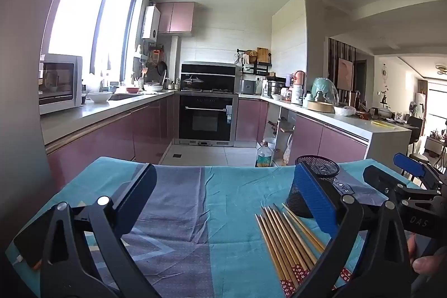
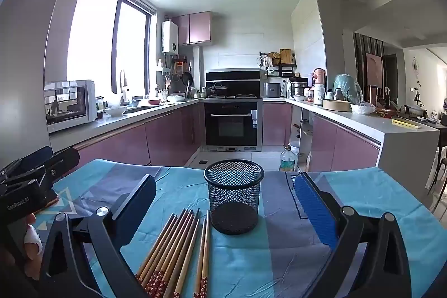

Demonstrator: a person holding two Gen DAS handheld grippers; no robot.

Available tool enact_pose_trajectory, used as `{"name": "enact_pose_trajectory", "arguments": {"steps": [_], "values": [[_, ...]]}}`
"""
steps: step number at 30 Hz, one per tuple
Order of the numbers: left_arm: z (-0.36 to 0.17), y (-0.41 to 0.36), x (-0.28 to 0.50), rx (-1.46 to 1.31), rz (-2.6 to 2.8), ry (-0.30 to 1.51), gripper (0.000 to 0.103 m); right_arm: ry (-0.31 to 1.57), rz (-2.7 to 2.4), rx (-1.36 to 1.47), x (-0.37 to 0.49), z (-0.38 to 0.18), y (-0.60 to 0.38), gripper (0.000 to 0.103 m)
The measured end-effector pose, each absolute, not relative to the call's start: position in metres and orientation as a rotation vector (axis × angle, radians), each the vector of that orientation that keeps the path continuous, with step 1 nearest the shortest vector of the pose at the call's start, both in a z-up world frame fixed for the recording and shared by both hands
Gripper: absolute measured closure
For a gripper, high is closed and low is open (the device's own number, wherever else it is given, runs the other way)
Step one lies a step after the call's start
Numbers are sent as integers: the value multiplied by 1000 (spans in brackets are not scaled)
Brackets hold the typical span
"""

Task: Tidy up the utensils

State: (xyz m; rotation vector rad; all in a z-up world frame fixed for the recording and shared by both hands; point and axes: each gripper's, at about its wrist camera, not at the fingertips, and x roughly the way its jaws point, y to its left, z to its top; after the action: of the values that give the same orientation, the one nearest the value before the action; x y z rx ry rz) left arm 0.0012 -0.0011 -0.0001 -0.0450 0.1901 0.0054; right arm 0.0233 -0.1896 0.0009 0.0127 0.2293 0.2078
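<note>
Hand-held gripper (image 2: 226,203) (jaws wide) above blue tablecloth (image 2: 363,186), kitchen behind.

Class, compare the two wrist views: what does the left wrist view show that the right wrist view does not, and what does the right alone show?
Only the left wrist view shows the right tongs from the side, open beside the black wire-mesh cup, which is partly hidden there. Only the right wrist view shows the cup's empty inside and the left tongs at its left edge. Both show the wooden chopsticks with red patterned ends lying flat on the blue patchwork cloth.
</note>
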Motion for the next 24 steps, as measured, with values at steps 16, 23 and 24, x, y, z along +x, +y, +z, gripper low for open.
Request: {"name": "enact_pose_trajectory", "arguments": {"steps": [16, 23, 24], "values": [[-2, -3, 1, -61, -2, 181, 6, 187, 200, 15, 12, 11, -186, 7], [-2, 0, 0, -63, -4, 181, 6, 178, 200, 13, 12, 11, -186, 7], [-1, 0, -1, -63, -4, 179, 6, 179, 201, 13, 12, 11, -186, 7]]}}
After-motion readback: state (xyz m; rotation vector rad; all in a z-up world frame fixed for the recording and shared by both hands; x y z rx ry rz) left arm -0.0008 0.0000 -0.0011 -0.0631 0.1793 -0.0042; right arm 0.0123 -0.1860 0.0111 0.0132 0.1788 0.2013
